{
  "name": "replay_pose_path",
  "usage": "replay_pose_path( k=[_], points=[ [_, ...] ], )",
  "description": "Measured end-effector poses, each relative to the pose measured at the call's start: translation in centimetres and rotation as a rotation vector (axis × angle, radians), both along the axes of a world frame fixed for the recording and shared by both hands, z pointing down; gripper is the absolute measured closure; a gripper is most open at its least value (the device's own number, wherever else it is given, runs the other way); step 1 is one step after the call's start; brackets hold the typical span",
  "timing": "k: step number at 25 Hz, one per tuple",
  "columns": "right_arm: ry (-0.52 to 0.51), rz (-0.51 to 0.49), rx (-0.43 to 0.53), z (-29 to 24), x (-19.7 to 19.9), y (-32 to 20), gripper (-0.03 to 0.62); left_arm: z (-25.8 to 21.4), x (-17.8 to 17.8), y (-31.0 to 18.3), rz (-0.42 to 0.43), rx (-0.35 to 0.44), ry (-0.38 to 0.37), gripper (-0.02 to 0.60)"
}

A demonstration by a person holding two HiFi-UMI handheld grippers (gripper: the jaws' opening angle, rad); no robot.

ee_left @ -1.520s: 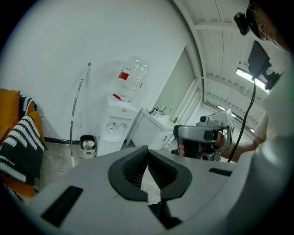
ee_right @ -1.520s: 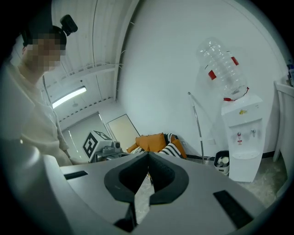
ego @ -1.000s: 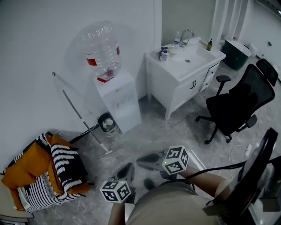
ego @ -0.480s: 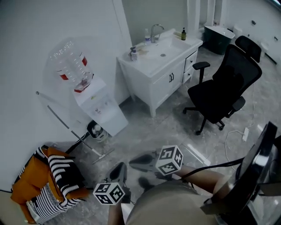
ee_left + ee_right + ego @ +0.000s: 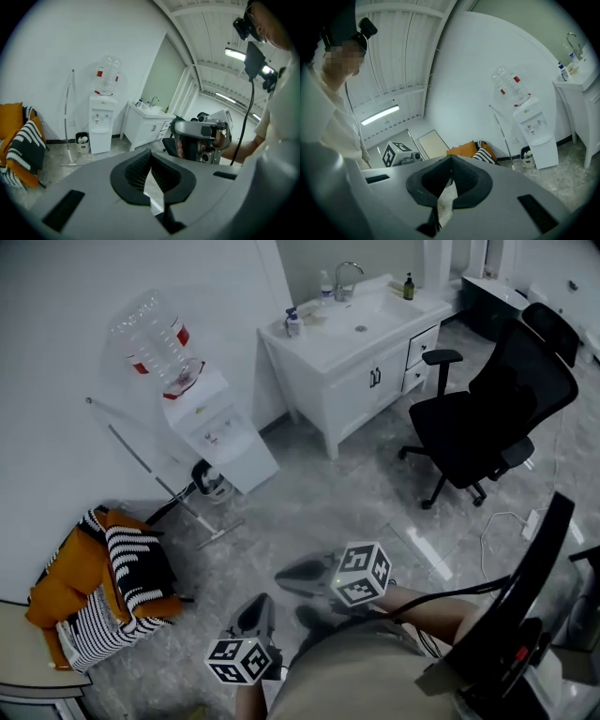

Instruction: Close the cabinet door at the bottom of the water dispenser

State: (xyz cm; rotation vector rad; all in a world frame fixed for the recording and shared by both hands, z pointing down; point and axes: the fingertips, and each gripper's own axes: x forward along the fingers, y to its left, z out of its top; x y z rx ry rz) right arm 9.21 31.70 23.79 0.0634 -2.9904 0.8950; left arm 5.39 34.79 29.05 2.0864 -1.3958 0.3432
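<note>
The white water dispenser (image 5: 211, 423), with an upturned clear bottle (image 5: 155, 334) on top, stands against the wall at upper left, well away from both grippers. Its bottom cabinet (image 5: 246, 463) is too small to show how the door stands. It also shows as the dispenser (image 5: 100, 124) in the left gripper view and the dispenser (image 5: 536, 133) in the right gripper view. My left gripper (image 5: 262, 602) is low in the middle, shut and empty, jaws meeting (image 5: 150, 154). My right gripper (image 5: 279, 573) sits beside it, also shut on nothing (image 5: 451, 159).
A white sink cabinet (image 5: 356, 357) stands right of the dispenser and a black office chair (image 5: 487, 418) further right. A long-handled mop (image 5: 159, 486) leans on the wall above a small bin (image 5: 208, 482). Orange and striped cushions (image 5: 103, 587) lie at left. A cable (image 5: 511, 521) crosses the floor.
The room has shifted in the head view: dispenser, sink and chair slid left, then slightly back. Both grippers travelled with the person and stay low in the picture, jaws unchanged.
</note>
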Motion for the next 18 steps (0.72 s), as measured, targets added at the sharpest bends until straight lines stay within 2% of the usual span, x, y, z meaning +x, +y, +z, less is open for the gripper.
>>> replay_pose_path(
  k=[6, 10, 18],
  points=[
    [-0.046, -0.024, -0.021, -1.2, -1.5, 3.6, 0.586, -1.4, -2.7, 2.8, -0.039, 0.049, -0.034, 0.589],
    [-0.026, -0.037, -0.022, -1.0, -3.3, 7.2, 0.586, -2.2, -5.0, 6.7, -0.058, 0.084, -0.048, 0.589],
    [-0.035, -0.043, -0.024, -1.7, -9.9, 15.8, 0.585, -0.4, -12.1, 16.6, -0.107, 0.048, 0.007, 0.589]
  ],
)
